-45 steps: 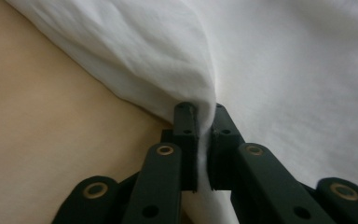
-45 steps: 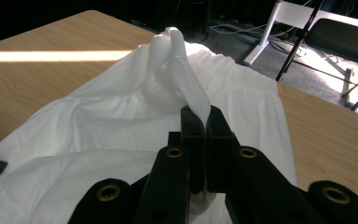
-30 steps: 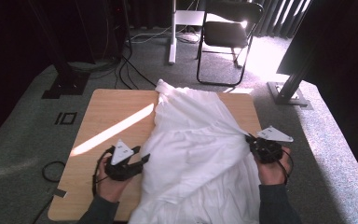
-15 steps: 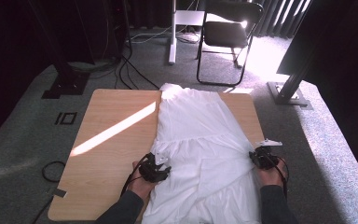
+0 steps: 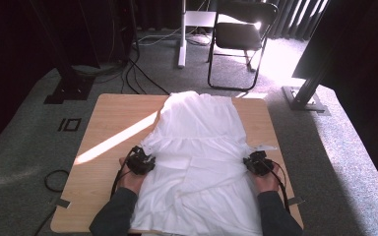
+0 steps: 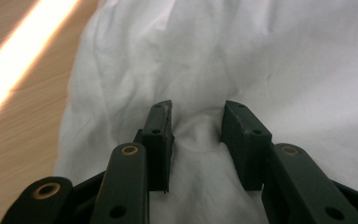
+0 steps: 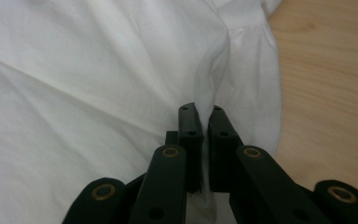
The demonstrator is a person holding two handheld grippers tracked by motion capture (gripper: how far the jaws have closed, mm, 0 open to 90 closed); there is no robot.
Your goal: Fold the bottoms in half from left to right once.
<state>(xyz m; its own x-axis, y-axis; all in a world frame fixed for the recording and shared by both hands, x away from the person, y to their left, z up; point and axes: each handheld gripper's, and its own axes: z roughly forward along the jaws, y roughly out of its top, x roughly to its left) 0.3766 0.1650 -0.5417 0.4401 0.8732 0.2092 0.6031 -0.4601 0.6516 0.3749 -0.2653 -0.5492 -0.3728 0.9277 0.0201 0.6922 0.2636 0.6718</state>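
Right gripper [image 7: 204,122] pinches a fold of the dress [image 5: 202,142] to keep it flat; left gripper [image 6: 196,122] has been closing around a bump of cloth, jaws not yet tight

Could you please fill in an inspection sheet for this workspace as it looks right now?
Surface: wooden table, sunlit stripe across it.
Job's things: white garment spread flat, lightly wrinkled.
Clutter: nothing seen on the table.
Grippers: left gripper has been closing, jaws apart around a raised fold; right gripper pinches the garment's edge.
Cables: black cables on the floor beyond the table.
Surroundings: grey carpet, black folding chair, dark curtains.
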